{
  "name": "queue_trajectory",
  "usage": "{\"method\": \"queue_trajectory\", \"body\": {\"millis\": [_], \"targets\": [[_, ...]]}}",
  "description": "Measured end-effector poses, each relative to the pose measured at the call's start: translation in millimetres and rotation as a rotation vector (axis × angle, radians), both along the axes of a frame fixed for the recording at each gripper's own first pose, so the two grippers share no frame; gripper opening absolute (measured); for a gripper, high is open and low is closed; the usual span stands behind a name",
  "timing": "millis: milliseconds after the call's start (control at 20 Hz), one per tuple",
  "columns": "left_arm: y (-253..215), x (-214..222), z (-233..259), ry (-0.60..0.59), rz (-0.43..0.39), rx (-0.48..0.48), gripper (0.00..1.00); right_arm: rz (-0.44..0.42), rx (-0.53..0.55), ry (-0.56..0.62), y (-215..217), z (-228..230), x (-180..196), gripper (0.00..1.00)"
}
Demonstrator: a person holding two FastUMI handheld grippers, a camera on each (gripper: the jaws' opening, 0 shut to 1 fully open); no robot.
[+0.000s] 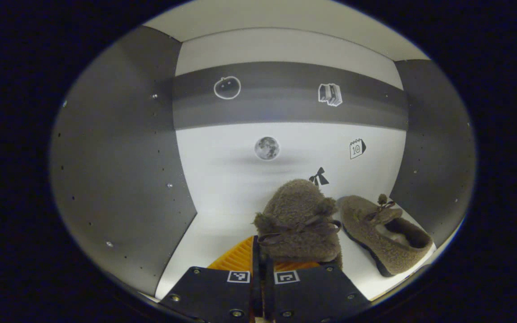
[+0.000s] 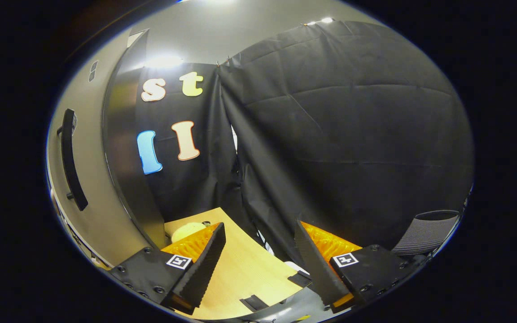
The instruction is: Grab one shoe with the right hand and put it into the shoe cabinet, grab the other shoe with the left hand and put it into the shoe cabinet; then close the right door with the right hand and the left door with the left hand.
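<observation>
Second shoe held inside the shoe cabinet (image 1: 119, 179), not yet set down.

The left gripper (image 1: 262, 264) is clamped on the fuzzy shoe (image 1: 299, 224), toe pointing ahead; the placed shoe (image 1: 386, 235) lies just right. The right gripper (image 2: 258, 264) is spread empty, the right door (image 2: 88, 188) at its left.

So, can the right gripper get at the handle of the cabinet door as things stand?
Probably yes: the right gripper is open, the handle sits to its left on the door, and nothing lies between them.
</observation>
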State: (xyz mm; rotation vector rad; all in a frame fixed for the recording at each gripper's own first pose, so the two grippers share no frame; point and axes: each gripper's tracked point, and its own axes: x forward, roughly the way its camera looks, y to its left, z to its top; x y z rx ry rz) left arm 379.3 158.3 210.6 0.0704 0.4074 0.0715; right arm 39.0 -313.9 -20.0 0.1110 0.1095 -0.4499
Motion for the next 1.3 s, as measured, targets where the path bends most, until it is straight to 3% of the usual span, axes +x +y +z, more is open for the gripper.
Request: {"method": "queue_trajectory", "body": {"millis": [50, 100, 150, 200, 300, 550, 600, 650, 700, 1100, 1300], "targets": [[0.1, 2.0, -2.7, 0.010, 0.000, 0.007, 0.10, 0.001, 0.002, 0.006, 1.2, -2.0, 0.1, 0.98], [0.5, 3.4, -4.1, 0.018, -0.001, 0.008, 0.05, 0.002, 0.006, 0.011, 2.1, -3.6, -0.9, 0.98], [0.2, 2.5, -7.2, 0.025, -0.005, 0.005, 0.10, 0.004, 0.011, 0.012, 3.1, -4.3, -0.6, 0.98], [-1.7, 1.0, -7.9, 0.028, -0.015, -0.001, 0.07, 0.009, 0.016, 0.011, 5.1, -3.2, 0.2, 0.98], [-6.6, -5.3, -8.1, 0.039, -0.047, -0.008, 0.13, 0.019, 0.021, 0.007, 8.1, -3.0, 2.1, 0.98], [-4.9, -38.1, 17.3, -0.009, -0.057, 0.096, 1.00, 0.082, 0.032, 0.002, 19.1, 5.7, 16.7, 0.98], [-12.7, -47.2, 23.5, -0.027, -0.076, 0.074, 0.95, 0.099, 0.035, -0.005, 23.2, 11.2, 19.9, 0.98], [-17.8, -59.9, 35.1, -0.054, -0.089, 0.053, 0.95, 0.115, 0.035, -0.015, 26.7, 18.1, 24.8, 0.93], [-19.7, -72.0, 49.1, -0.090, -0.092, 0.041, 0.95, 0.131, 0.033, -0.025, 30.6, 26.0, 28.9, 0.98], [-45.8, -197.6, 151.4, -0.395, -0.168, -0.008, 1.00, 0.223, -0.037, -0.109, 51.7, 95.2, 47.3, 0.98], [-38.6, -260.3, 172.5, -0.439, -0.150, -0.046, 1.00, 0.242, -0.086, -0.134, 53.8, 121.8, 51.9, 0.98]]}}
